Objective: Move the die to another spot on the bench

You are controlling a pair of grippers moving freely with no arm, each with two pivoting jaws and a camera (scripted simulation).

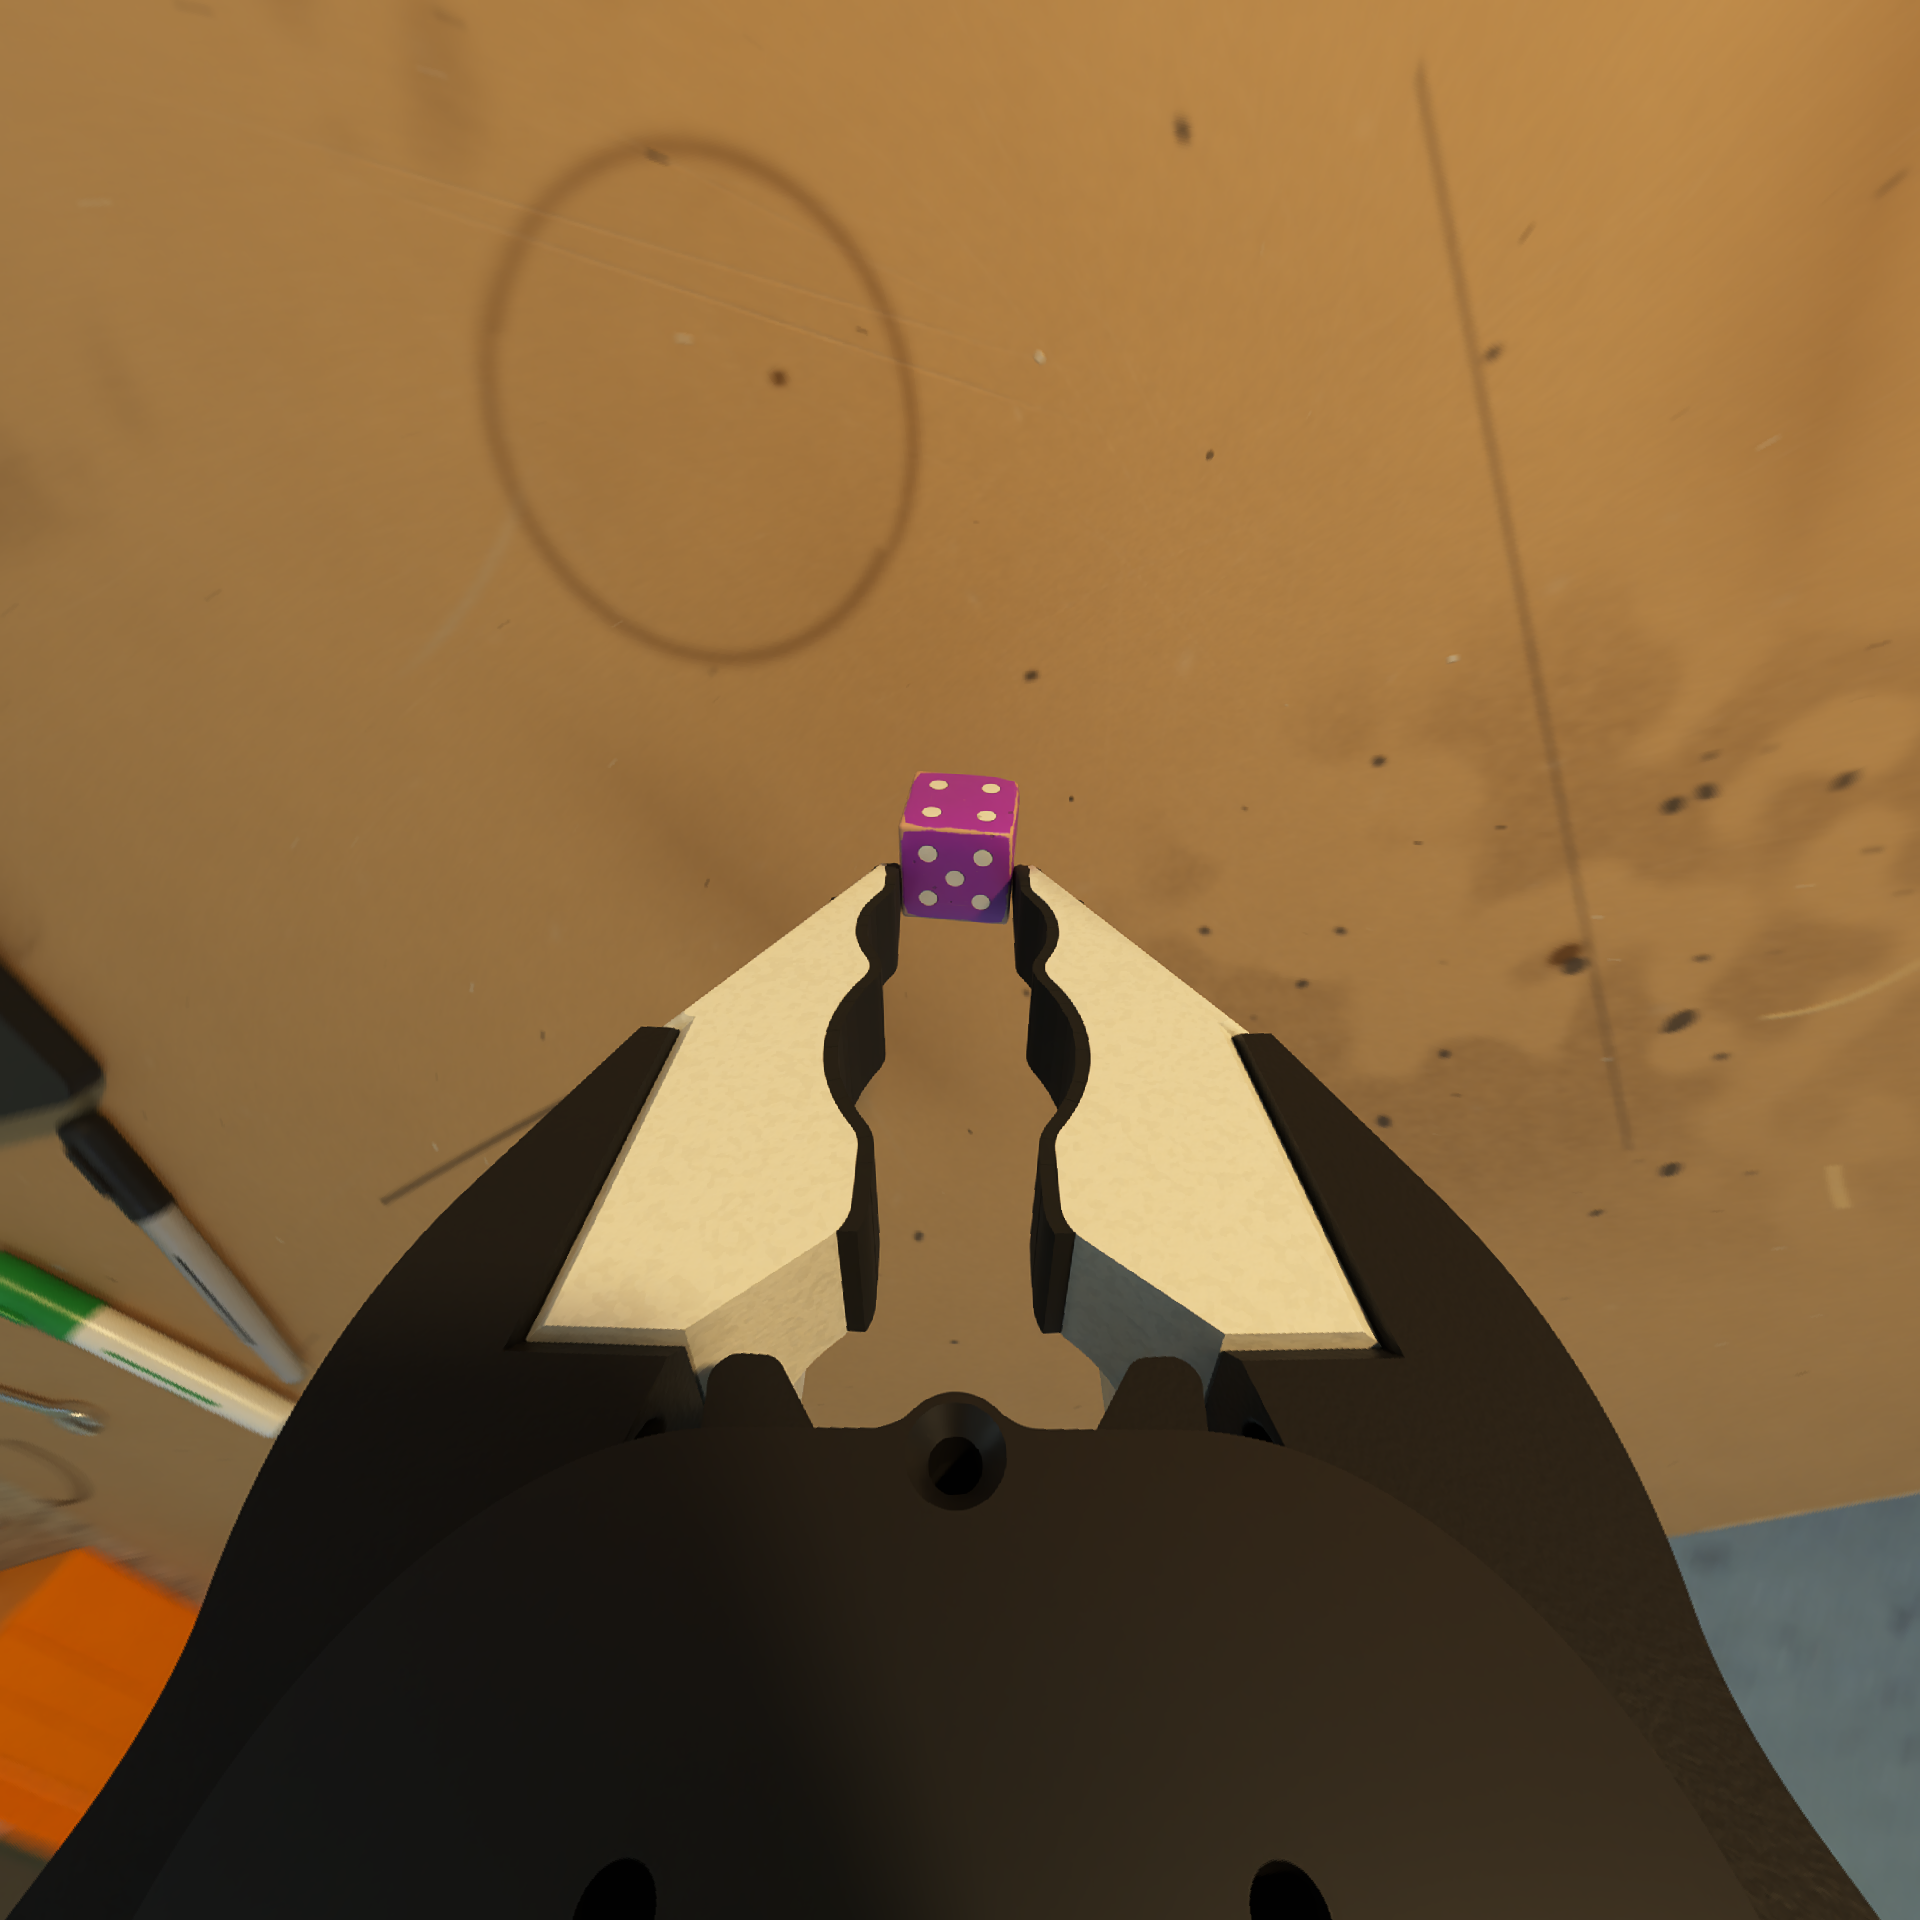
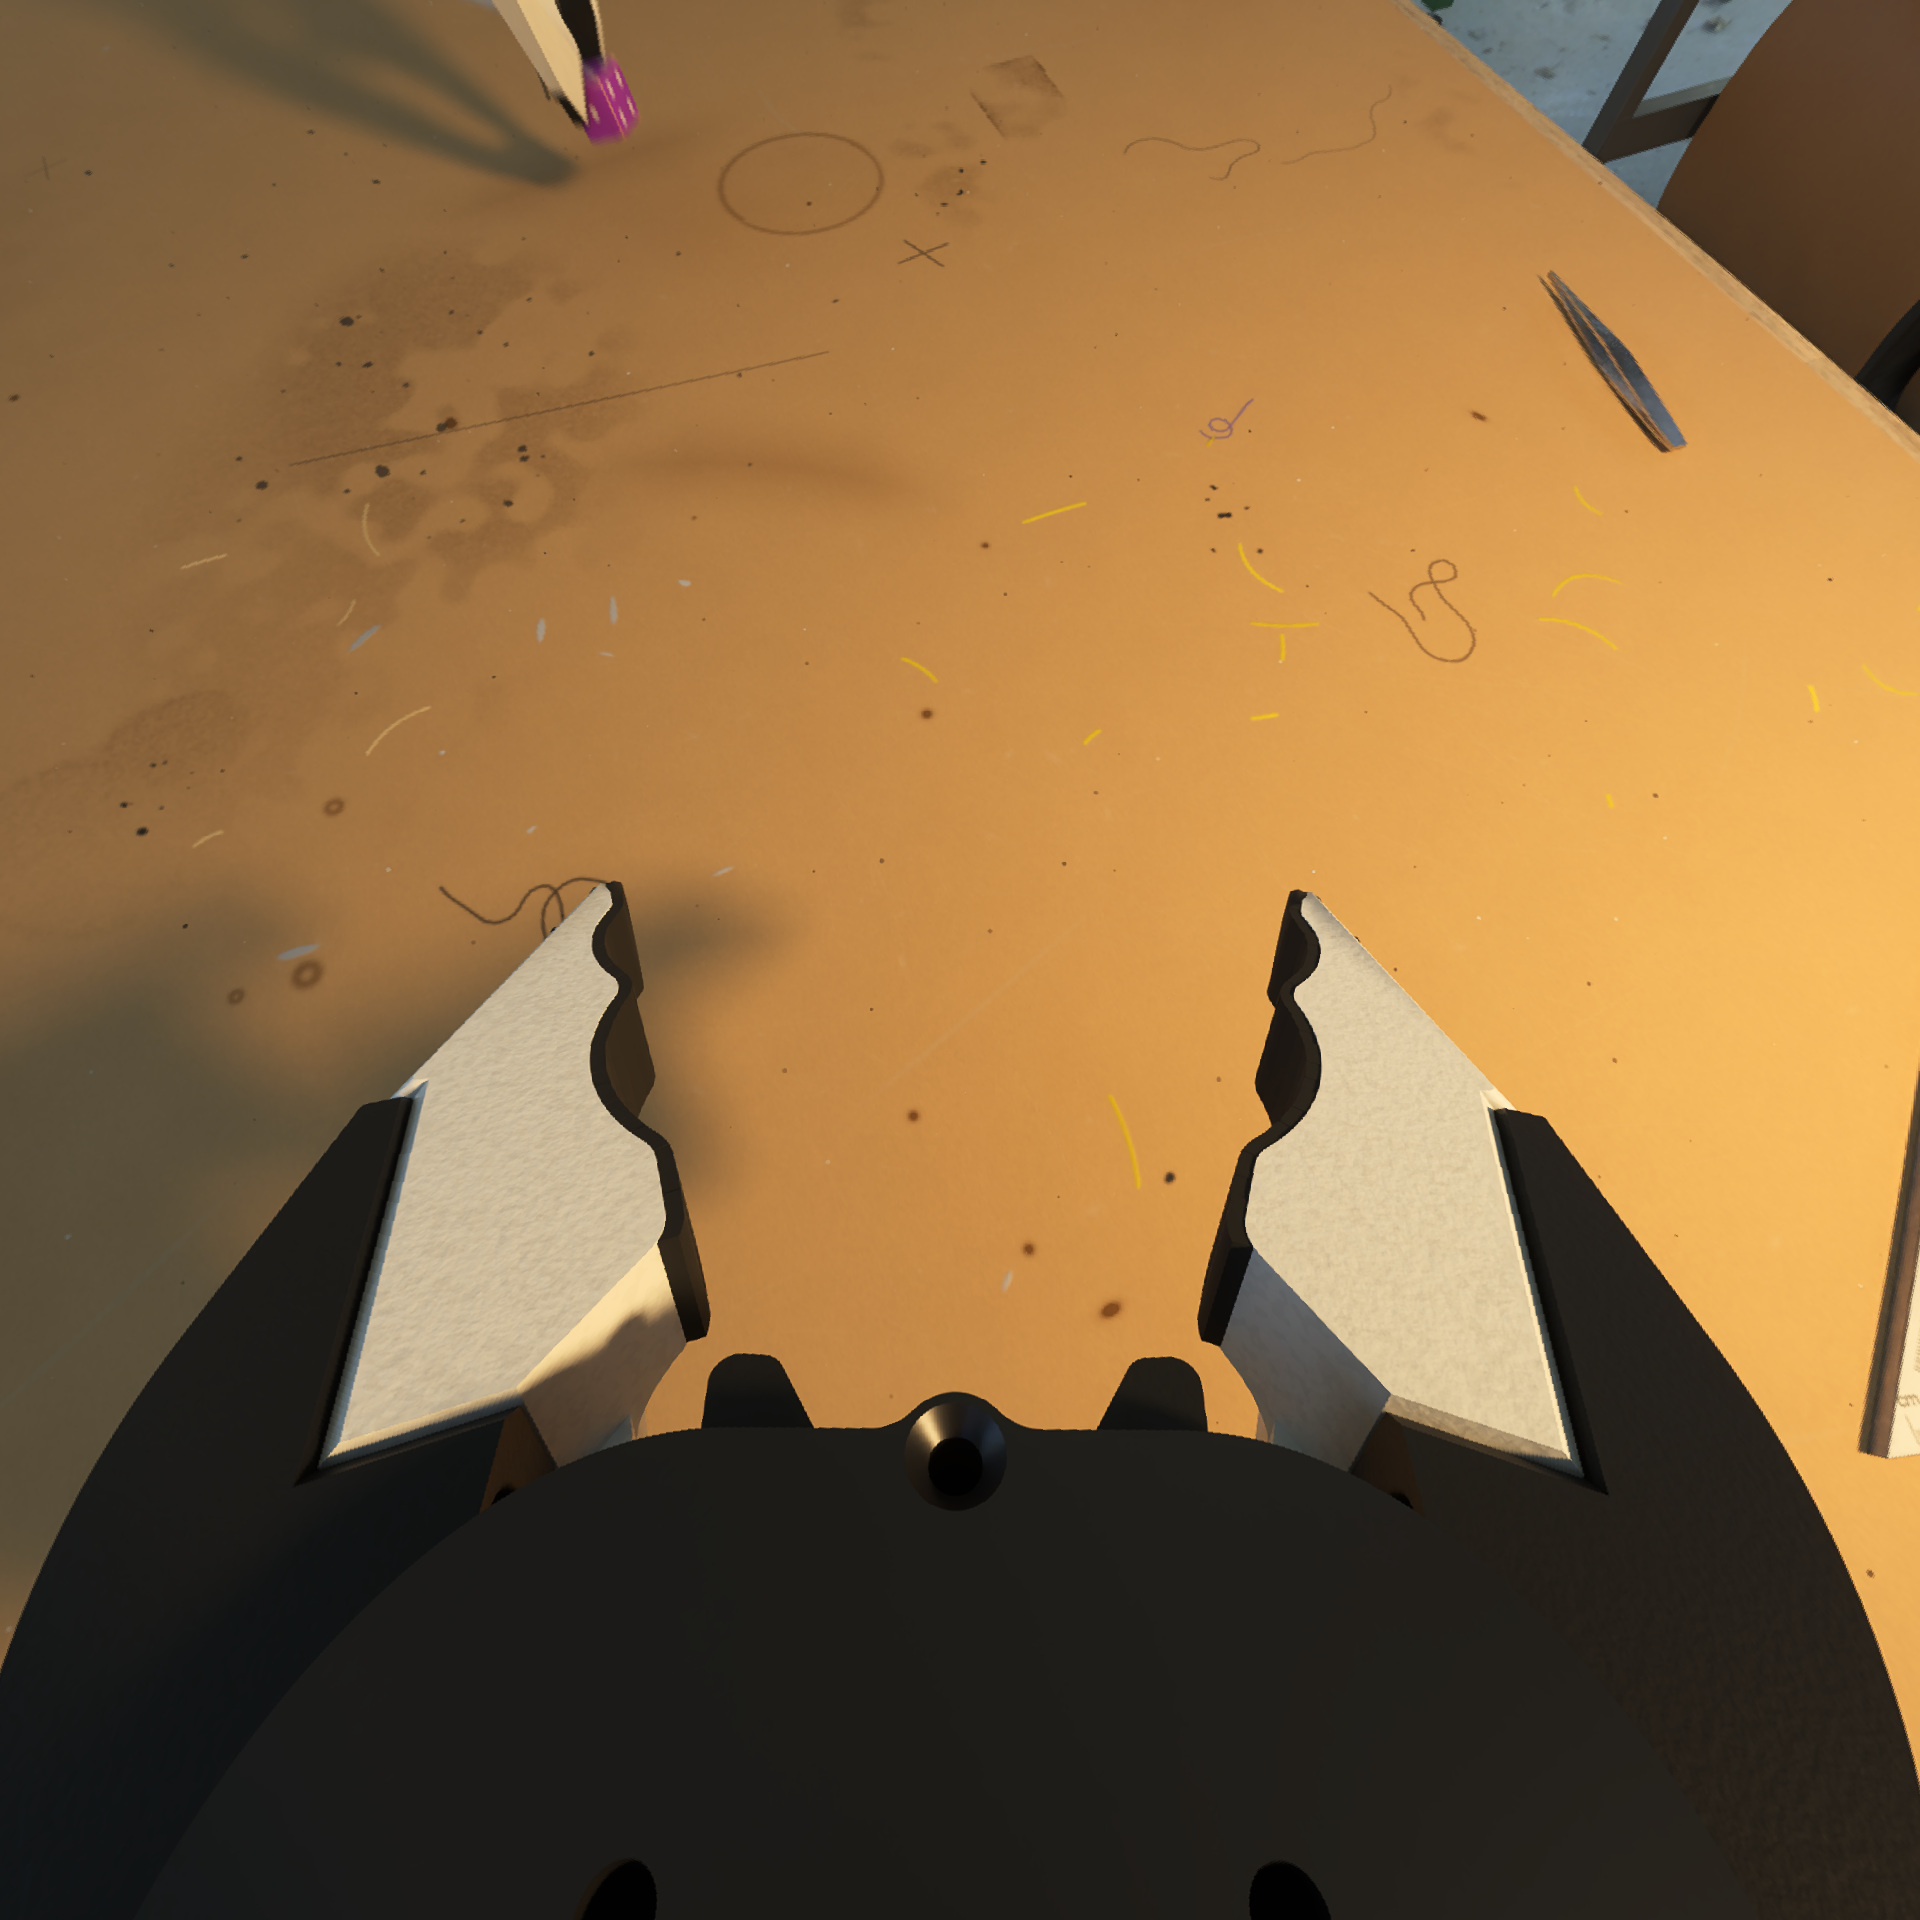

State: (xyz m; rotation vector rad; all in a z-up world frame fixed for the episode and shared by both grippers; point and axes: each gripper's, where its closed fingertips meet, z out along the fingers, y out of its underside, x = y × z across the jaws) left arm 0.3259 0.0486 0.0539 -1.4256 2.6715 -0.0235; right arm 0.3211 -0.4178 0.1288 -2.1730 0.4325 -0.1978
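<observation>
A purple die with white pips sits between the tips of my left gripper, which is shut on it over the brown bench. In the right wrist view the die and the left gripper's fingers show at the far top left, close to the bench surface; I cannot tell whether the die touches it. My right gripper is open and empty, hovering over the bench.
Two markers and an orange block lie at the left. A drawn circle marks the bench ahead. A dark flat file lies near the bench's right edge. A ruler is at the right.
</observation>
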